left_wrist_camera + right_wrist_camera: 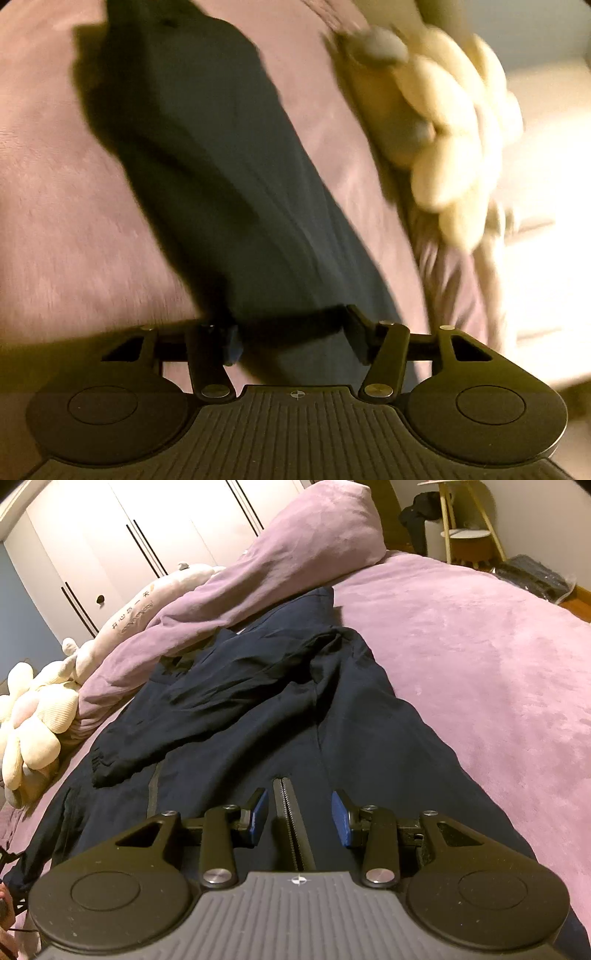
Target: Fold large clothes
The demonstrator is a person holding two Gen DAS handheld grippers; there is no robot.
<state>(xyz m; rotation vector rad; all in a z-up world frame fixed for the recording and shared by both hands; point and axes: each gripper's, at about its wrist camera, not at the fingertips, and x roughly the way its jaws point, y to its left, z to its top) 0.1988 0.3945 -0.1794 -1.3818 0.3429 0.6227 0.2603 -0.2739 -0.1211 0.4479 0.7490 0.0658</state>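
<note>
Navy jacket (pixel 258 709) flat on purple bed (pixel 480 664). Right gripper (pixel 299 818) part-open, straddling zipper (pixel 290 823), gripping nothing. Left gripper (pixel 291 338) half-open over a sleeve (pixel 221 166); grip unclear. Plush (pixel 147 602) writing illegible.

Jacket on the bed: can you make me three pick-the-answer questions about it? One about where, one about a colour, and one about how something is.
1. Where is the flower cushion?
A. left of the jacket
B. on the jacket
C. right of it

2. What colour is the bed cover?
A. green
B. purple
C. orange

3. How are the right gripper's jaws?
A. shut on a sleeve
B. apart, either side of the zipper
C. holding a cushion

Answers:
1. A, it lies by the bed's left edge in the right wrist view.
2. B, purple plush surrounds the jacket.
3. B, both blue pads stand clear of the zipper.
</note>
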